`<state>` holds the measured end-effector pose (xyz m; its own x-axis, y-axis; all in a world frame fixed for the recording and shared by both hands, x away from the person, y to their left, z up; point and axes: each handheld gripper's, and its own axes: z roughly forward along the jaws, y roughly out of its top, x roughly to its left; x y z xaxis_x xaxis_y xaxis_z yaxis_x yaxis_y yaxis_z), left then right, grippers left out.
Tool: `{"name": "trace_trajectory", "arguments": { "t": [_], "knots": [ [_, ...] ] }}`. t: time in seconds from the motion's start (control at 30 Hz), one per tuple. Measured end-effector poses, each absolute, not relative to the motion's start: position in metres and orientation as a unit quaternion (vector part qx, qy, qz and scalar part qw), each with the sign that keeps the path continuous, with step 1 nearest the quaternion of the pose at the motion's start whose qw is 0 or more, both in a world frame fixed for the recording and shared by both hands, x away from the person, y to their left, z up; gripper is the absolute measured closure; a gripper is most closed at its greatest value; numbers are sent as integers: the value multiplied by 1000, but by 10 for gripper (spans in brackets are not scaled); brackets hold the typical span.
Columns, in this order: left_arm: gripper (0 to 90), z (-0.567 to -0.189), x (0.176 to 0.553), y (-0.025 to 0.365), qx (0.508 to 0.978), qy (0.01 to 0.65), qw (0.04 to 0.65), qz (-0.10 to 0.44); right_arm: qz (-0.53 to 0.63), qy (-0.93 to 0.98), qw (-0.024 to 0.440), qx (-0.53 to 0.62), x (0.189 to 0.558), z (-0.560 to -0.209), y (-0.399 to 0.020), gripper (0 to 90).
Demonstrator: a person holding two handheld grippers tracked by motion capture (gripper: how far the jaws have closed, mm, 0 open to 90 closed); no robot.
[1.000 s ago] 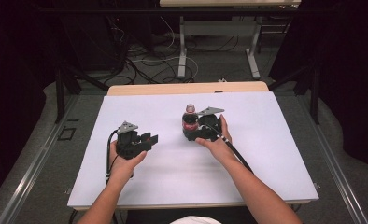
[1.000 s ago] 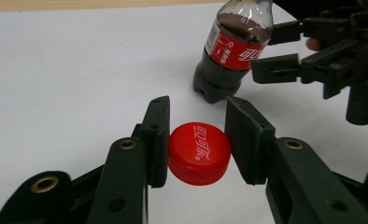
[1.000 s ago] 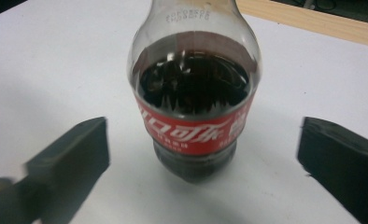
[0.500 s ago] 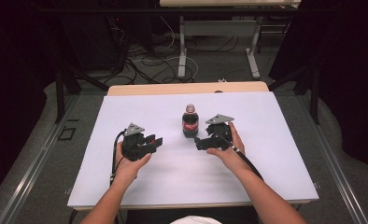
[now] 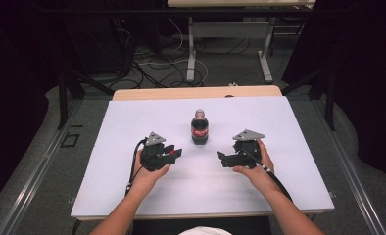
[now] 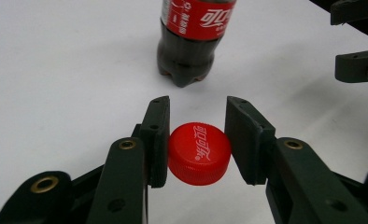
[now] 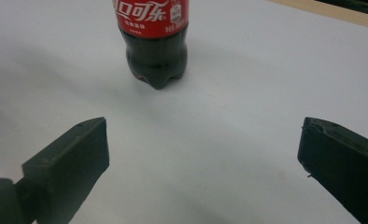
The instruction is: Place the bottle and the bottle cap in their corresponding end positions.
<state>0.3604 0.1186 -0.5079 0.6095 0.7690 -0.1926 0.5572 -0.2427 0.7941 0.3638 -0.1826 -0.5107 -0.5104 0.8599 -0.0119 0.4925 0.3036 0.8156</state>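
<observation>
Clamping red cap (image 6: 199, 153), left gripper (image 5: 174, 153) sits left of cola bottle (image 5: 199, 128); right gripper (image 5: 224, 159) right of it, jaws apart, closing slightly, empty.

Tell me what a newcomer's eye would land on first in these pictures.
First the cola bottle, upright and capless at the middle of the white table, between the two grippers. Next its red cap, pinched between the jaws of the left gripper, just left of the bottle. The right gripper sits to the bottle's right, jaws wide apart with nothing between them.
</observation>
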Motion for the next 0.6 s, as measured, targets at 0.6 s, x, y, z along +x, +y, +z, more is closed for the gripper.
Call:
{"name": "trace_trajectory", "arguments": {
  "t": [0.6],
  "knots": [
    [620, -534, 370, 71, 803, 393, 439, 94, 392, 770, 230, 448, 349, -528, -209, 24]
  ]
}}
